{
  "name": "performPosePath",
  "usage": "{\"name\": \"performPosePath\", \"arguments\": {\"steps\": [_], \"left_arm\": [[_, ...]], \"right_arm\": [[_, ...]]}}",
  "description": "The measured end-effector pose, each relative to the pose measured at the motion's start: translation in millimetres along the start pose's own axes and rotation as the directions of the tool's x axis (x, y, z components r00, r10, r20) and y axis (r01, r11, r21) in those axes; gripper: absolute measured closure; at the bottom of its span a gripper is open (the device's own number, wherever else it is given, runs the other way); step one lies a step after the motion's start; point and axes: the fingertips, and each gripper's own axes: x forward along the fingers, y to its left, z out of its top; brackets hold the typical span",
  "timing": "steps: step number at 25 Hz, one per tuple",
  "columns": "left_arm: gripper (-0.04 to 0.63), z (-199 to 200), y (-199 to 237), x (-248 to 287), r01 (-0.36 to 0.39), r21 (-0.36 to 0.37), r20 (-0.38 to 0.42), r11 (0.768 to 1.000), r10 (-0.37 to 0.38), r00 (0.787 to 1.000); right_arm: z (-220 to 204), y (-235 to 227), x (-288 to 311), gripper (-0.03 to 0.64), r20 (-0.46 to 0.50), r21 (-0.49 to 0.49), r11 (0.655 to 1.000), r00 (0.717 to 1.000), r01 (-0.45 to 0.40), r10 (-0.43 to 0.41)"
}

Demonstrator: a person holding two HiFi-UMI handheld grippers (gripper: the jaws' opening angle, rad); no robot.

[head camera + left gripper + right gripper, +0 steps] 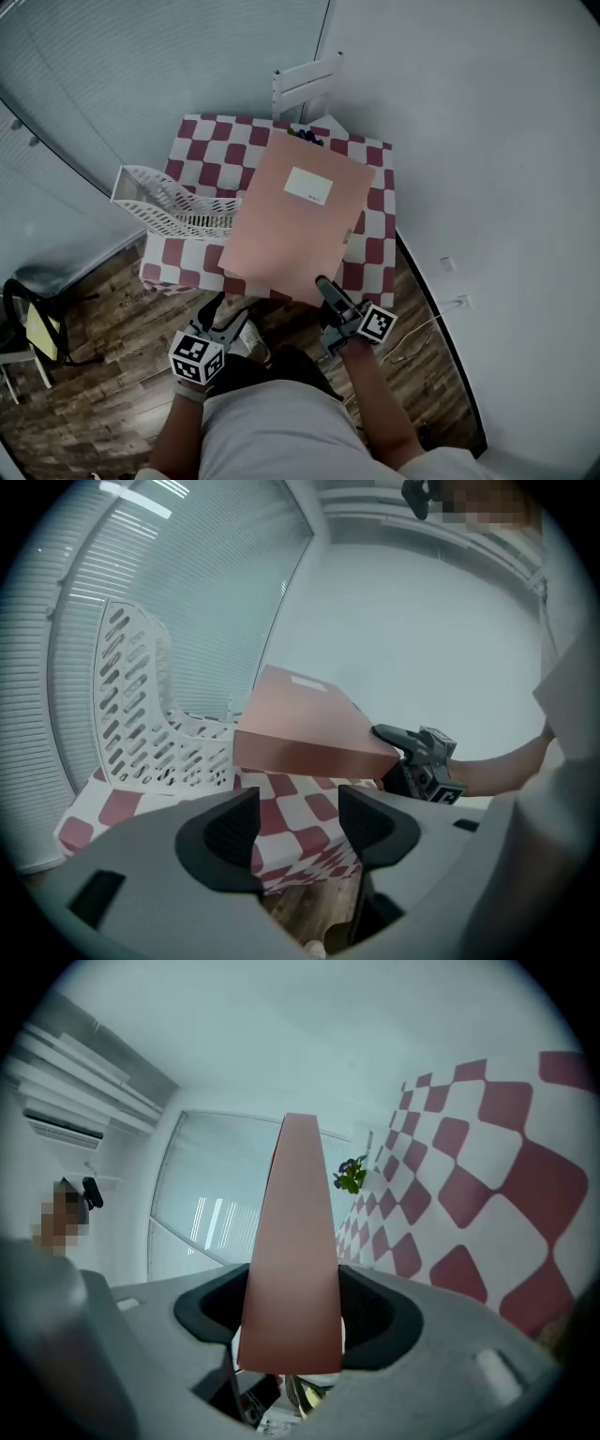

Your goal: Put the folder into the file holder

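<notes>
A thick pink folder [295,220] with a white label hangs tilted above the red-and-white checkered table [375,253]. My right gripper [330,292] is shut on its near corner; in the right gripper view the folder's edge [295,1260] fills the gap between the jaws. The white slotted file holder [173,206] sits on the table's left side, left of the folder. My left gripper [225,314] hangs open and empty before the table's front edge. In the left gripper view I see the file holder [141,714], the folder [309,738] and the right gripper [417,757].
A white chair [307,84] stands behind the table, and a small plant [352,1174] sits at the table's far edge. The wall with a socket [459,302] runs close along the right. A dark chair [37,328] stands on the wood floor at far left.
</notes>
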Motion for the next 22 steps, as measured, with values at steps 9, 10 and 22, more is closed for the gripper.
{"name": "performPosePath", "arguments": {"steps": [9, 10, 22], "left_arm": [[0.347, 40, 41, -7, -0.052, -0.011, 0.063, 0.999, 0.052, 0.997], [0.347, 41, 44, -9, -0.063, -0.013, 0.065, 0.998, 0.064, 0.996], [0.347, 43, 43, -28, -0.315, -0.149, 0.099, 0.937, 0.331, 0.938]], "right_arm": [[28, 21, 73, 0.334, -0.016, -0.068, 0.996, 0.998, -0.06, 0.059], [31, 22, 80, 0.334, -0.021, -0.073, 0.995, 0.998, -0.069, 0.067], [68, 20, 148, 0.334, -0.208, -0.286, 0.931, 0.963, -0.225, 0.169]]}}
